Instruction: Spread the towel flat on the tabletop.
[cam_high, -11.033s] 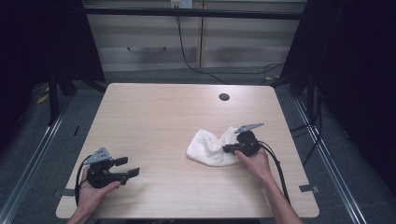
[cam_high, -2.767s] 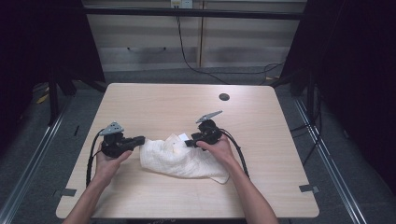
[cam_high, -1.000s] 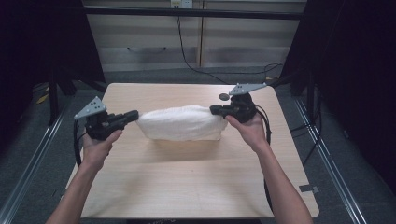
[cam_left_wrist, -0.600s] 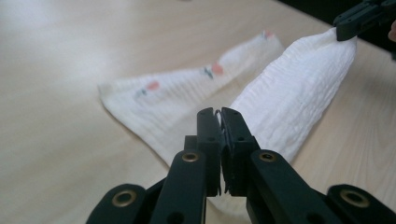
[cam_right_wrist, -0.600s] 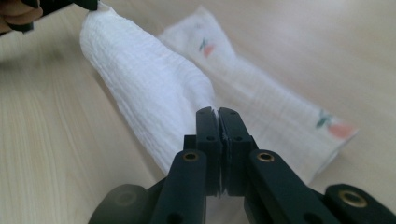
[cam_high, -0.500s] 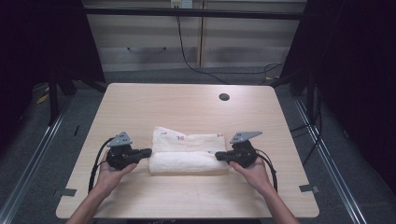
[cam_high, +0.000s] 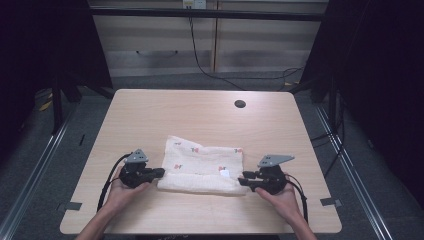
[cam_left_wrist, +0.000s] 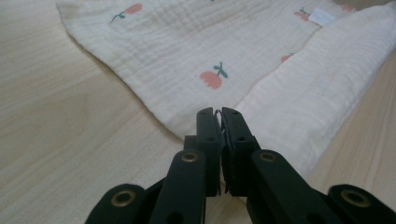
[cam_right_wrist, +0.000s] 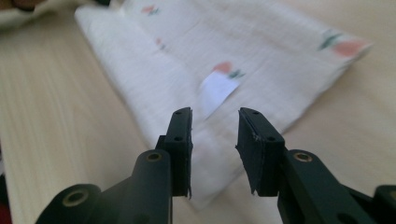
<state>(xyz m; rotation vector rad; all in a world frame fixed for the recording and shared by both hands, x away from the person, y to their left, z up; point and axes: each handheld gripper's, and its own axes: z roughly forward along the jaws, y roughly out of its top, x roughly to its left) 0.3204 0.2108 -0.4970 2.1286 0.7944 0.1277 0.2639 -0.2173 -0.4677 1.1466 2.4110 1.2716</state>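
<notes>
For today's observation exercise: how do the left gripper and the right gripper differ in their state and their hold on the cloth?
The left gripper has its jaws shut, pinching the cloth at its corner; the right gripper has just been opening, its jaws standing apart with cloth lying loose beneath. Both rest low on the table at opposite ends of the folded cloth.

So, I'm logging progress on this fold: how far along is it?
Done: the cloth lies on the table folded once, its near edge doubled over. In hand: the left gripper is shut on the cloth's left corner, while the right gripper has just been opening, its jaws apart with cloth beneath them. Left: probably releasing the left corner and perhaps folding again.
</notes>
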